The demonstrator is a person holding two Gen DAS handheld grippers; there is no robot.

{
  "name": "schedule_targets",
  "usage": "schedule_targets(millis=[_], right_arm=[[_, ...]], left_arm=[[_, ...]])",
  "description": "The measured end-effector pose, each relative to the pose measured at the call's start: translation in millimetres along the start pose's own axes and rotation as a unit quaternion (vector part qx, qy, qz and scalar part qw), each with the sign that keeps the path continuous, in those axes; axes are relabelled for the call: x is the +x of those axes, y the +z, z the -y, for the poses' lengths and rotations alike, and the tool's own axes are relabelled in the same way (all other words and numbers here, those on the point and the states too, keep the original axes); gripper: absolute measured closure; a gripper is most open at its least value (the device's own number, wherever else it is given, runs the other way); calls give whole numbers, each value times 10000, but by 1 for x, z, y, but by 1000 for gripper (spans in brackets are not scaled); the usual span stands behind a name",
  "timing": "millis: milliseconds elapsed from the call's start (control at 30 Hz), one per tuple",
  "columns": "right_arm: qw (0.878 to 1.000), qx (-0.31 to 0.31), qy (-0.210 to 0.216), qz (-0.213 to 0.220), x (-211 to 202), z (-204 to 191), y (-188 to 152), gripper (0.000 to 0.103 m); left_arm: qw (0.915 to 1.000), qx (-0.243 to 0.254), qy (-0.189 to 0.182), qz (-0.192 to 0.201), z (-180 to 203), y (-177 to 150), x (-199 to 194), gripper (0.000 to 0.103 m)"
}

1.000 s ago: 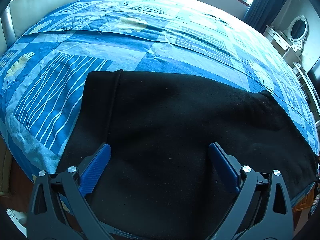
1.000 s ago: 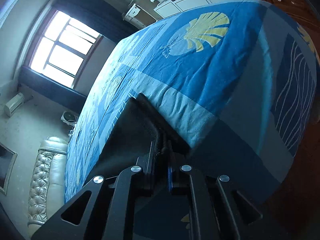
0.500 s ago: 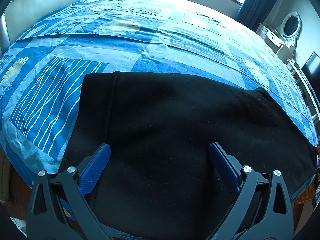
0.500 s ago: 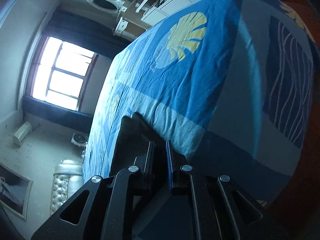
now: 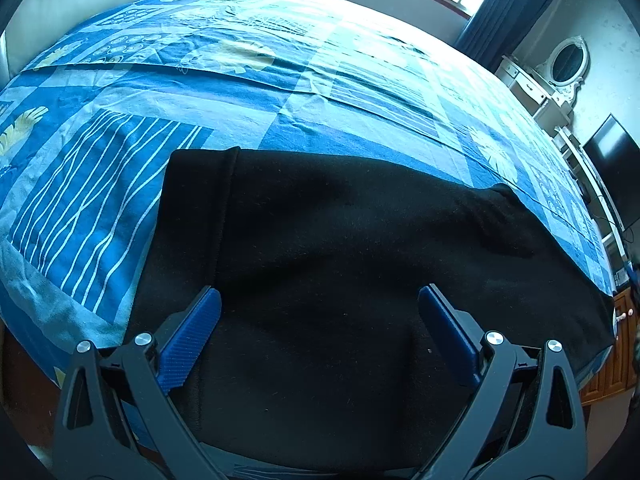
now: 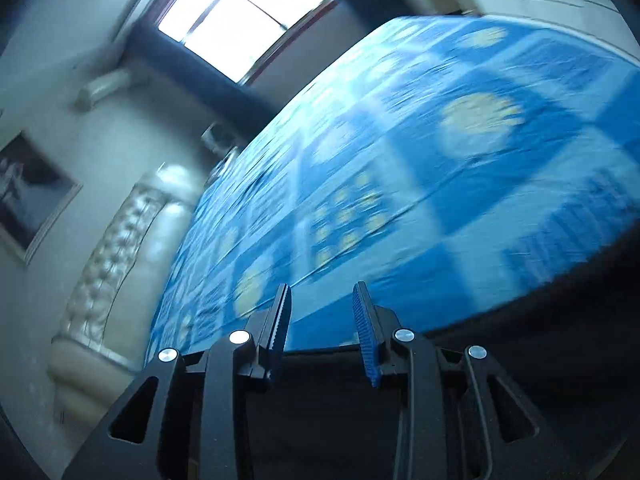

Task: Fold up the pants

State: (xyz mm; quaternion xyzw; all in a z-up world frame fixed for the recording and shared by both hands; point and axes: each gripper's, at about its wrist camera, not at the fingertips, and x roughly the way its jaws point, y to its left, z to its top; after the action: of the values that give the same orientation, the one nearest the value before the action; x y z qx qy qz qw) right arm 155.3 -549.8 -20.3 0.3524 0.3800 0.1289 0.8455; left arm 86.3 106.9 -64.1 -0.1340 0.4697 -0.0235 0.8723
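The black pants (image 5: 340, 264) lie flat across the lower half of the left view, on the blue patterned bedspread (image 5: 280, 80). The left gripper (image 5: 320, 308) hovers over them with fingers wide apart. The right gripper (image 6: 322, 316) is parted too, gripping nothing, in a blurred view.

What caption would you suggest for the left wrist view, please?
Open left gripper poised above black pants spread on a blue patterned bedspread.

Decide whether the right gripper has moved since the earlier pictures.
Yes. The right gripper has let go of the pants and swung up: the window now sits higher, jaws apart.
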Motion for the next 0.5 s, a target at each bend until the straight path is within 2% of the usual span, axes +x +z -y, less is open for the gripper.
schedule_targets(millis=[67, 167, 267, 367, 467, 500], right_arm=[[9944, -554, 385, -820, 70, -46, -3, 70], [9704, -1546, 454, -1798, 168, -109, -19, 70], [9510, -1767, 606, -2464, 242, -139, -32, 70], [9285, -1996, 667, -3060, 292, -158, -47, 69], [9066, -2114, 728, -3578, 314, -161, -66, 55], [9042, -2178, 760, -3594, 314, -163, -66, 54]], left_arm=[[9997, 230, 90, 25, 5, 0, -2, 4], [9989, 425, 170, 83, 7, -1, -2, 4], [9988, 451, 156, 48, 6, -4, 3, 4], [9980, 583, 229, 88, 9, -6, 4, 4], [9984, 531, 176, 83, 7, -6, 5, 4], [9984, 534, 173, 81, 6, -6, 6, 4]])
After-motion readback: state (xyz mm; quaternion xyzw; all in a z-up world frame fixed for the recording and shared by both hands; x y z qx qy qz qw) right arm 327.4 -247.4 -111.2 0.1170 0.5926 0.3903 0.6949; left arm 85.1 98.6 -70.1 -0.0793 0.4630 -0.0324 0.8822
